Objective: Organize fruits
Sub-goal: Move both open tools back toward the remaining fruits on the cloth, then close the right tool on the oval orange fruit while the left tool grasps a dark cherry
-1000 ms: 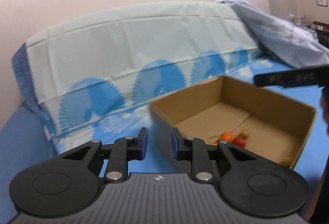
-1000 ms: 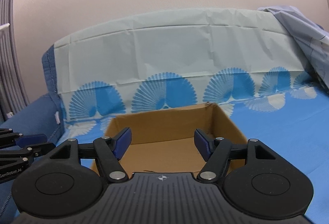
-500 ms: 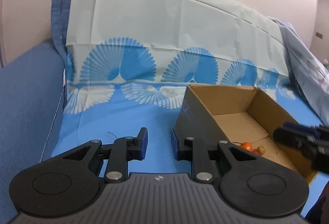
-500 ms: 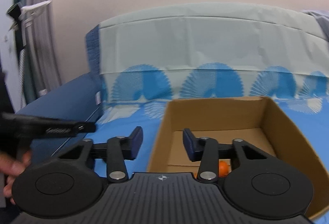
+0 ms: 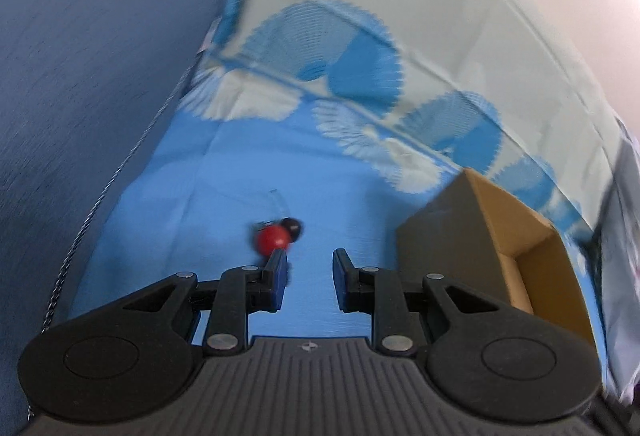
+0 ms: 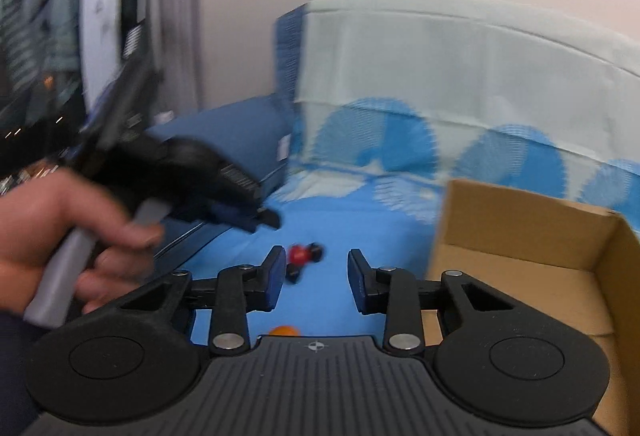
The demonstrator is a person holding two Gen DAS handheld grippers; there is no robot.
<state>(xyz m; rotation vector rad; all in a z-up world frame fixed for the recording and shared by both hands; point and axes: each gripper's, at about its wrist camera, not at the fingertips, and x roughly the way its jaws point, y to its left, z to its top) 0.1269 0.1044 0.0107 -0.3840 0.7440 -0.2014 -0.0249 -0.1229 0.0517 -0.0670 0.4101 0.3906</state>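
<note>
The left claw (image 5: 307, 272) hangs over the bright blue printed sheet (image 5: 224, 196) of a bed, its blue-padded jaws set a narrow gap apart with only bare sheet between them; nothing is gripped. Just beyond its left pad lie a small round red fruit (image 5: 273, 237) and a small round dark, nearly black fruit (image 5: 292, 226), touching each other on the sheet. To the right stands an open brown cardboard box (image 5: 448, 236), its near outer wall close beside the right finger, with open sheet between box and fruits. On the left the sheet ends at a dark blue padded bed edge (image 5: 80, 84), a thin cord running along the seam. Behind, a pale green cloth with blue fan shapes (image 5: 400, 16) rises against the wall.

The right claw (image 6: 316, 274) has its jaws closing, with nothing between them, only sheet. The same red fruit (image 6: 298, 254) and dark fruit (image 6: 316, 249) lie just ahead, nearer its left pad. A small orange fruit (image 6: 285, 330) peeks out at the claw body's front edge. The cardboard box (image 6: 520, 220) stands to the right, its inside floor partly showing. On the left a person's hand (image 6: 52, 220) holds the other tool by a grey handle, its tip above the sheet near the fruits. A striped label on that tool is too blurred to read.
</note>
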